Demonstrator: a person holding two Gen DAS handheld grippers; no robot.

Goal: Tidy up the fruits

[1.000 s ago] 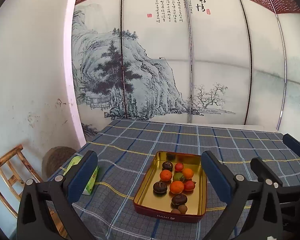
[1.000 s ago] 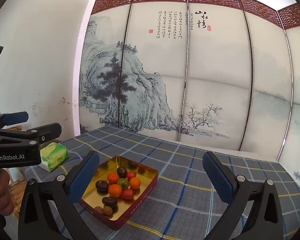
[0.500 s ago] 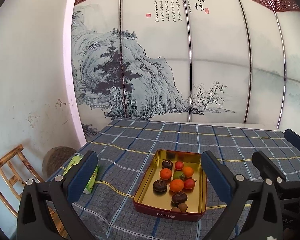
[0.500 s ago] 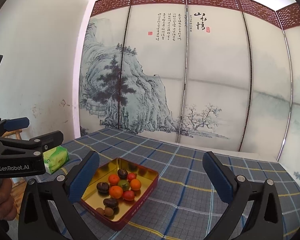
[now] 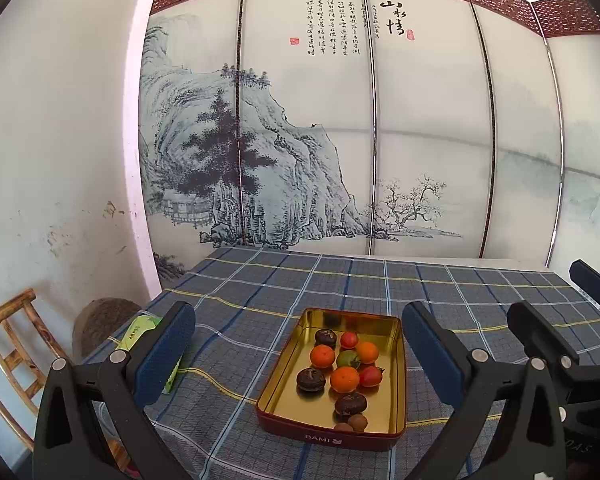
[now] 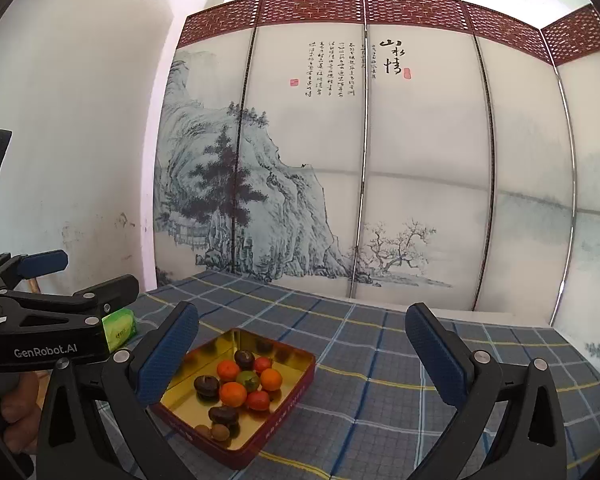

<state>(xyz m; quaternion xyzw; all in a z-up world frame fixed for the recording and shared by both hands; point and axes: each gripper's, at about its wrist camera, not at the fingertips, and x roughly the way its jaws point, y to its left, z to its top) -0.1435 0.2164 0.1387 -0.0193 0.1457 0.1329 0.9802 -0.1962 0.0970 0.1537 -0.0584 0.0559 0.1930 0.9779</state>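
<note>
both grippers [image 5: 298, 354] [image 6: 301, 354] gape wide (empty).

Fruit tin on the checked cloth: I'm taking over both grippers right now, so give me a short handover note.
Left gripper: jaws open, empty, held above the table short of the tin.
Right gripper: jaws open, empty, also short of it.
Red tin sits on the checked cloth; all the fruits lie clustered inside, orange, red, green and dark ones mixed.
Done: nothing visibly sorted.
Left: pick the fruits and arrange them.
</note>
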